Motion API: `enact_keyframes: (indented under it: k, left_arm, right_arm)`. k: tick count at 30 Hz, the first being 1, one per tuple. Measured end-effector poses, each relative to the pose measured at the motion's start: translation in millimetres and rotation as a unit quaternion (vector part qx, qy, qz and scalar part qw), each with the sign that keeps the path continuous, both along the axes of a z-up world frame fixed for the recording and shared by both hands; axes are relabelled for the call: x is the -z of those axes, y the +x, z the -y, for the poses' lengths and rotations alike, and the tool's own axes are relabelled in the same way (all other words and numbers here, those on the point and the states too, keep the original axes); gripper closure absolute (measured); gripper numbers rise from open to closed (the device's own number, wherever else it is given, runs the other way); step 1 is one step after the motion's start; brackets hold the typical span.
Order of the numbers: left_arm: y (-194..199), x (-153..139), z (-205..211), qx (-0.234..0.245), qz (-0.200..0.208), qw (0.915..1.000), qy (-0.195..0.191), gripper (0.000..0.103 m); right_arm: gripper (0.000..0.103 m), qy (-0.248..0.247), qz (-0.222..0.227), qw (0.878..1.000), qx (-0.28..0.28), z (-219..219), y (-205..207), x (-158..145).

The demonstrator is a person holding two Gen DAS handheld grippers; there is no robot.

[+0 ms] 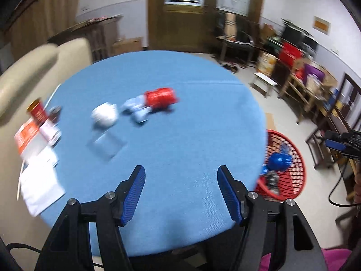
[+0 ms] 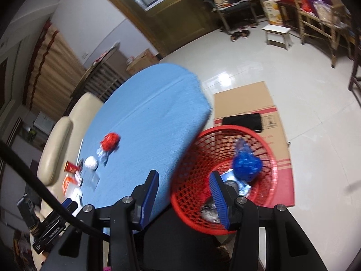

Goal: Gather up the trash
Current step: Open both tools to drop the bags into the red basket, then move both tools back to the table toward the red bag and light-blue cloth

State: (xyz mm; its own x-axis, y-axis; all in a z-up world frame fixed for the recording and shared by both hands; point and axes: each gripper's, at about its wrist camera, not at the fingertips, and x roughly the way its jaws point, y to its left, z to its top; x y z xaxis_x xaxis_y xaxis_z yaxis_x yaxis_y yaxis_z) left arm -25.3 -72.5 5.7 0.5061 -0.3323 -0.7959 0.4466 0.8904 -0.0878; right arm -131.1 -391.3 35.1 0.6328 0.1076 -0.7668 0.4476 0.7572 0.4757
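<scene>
On the round blue table (image 1: 180, 135) lie a crumpled red wrapper (image 1: 160, 98), a light blue crumpled piece (image 1: 136, 109), a white paper ball (image 1: 105, 115) and a clear plastic piece (image 1: 106, 144). My left gripper (image 1: 181, 169) hovers open over the table's near part, nothing between its fingers. A red mesh basket (image 1: 297, 174) stands on the floor at the table's right edge, holding a blue bag (image 1: 279, 161). My right gripper (image 2: 183, 173) is open and empty, above the table (image 2: 153, 103) edge and the basket (image 2: 191, 180), where the blue bag (image 2: 247, 164) and silvery trash (image 2: 211, 212) lie.
White papers (image 1: 40, 180), an orange box (image 1: 26, 135) and a red carton (image 1: 39, 113) crowd the table's left edge. A cream sofa (image 1: 33, 67) stands behind it. Flat cardboard (image 2: 248, 103) lies under the basket, and a white stool (image 2: 278, 33) is farther off.
</scene>
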Motion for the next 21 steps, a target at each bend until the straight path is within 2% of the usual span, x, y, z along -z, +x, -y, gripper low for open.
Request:
enact_keyframes:
  k: [8, 13, 21]
  left_arm:
    - [20, 17, -67, -0.086, -0.019, 0.996, -0.017, 0.036]
    - [33, 24, -83, -0.104, -0.033, 0.9935, -0.032, 0.036]
    - [53, 40, -108, -0.127, -0.06, 0.9886, -0.053, 0.036]
  right_arm:
    - [0.052, -0.019, -0.004, 0.996, -0.083, -64, 52, -11]
    - [0.052, -0.026, -0.003, 0.989, -0.143, -115, 97, -11]
    - [0.052, -0.041, 0.0, 0.979, -0.201, -171, 165, -1]
